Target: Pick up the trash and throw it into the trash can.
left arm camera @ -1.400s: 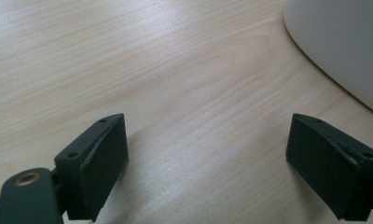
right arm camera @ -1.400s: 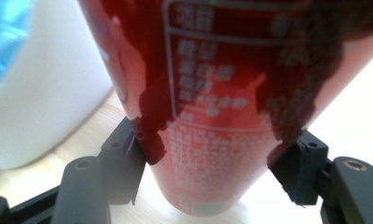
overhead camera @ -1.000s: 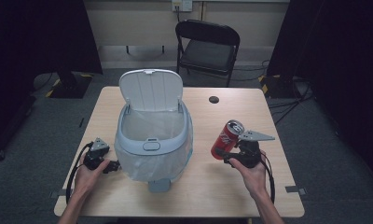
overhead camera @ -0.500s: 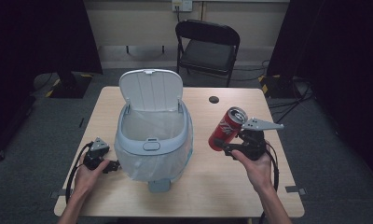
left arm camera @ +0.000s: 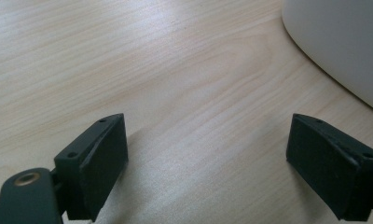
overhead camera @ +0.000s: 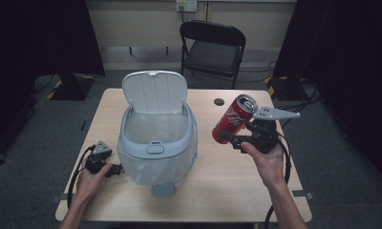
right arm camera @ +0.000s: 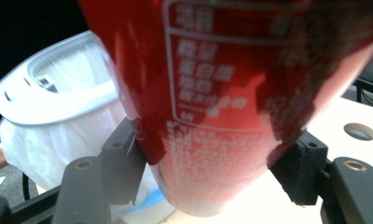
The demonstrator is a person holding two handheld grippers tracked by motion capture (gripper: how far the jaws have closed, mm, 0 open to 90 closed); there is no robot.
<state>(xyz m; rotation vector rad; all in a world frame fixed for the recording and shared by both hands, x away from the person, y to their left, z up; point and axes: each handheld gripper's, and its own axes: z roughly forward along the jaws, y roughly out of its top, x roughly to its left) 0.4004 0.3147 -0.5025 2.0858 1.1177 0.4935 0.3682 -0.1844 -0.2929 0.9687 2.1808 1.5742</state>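
A red soda can hangs in the air right of the bin, tilted, with my right gripper shut on its lower part. In the right gripper view the can sits between both black pads. The white lidded bin stands at the table's middle left, lid up, lined with a clear bag. My left gripper rests low at the bin's left side. Its jaws stand wide apart over bare wood in the left gripper view, with the bin's wall at the upper right.
A small dark round hole marks the wooden table behind the can. A black folding chair stands beyond the far edge. Cables trail from both grippers.
My right gripper has lifted the can upward and tipped it a little more toward the bin. The left hand has stayed where it was.
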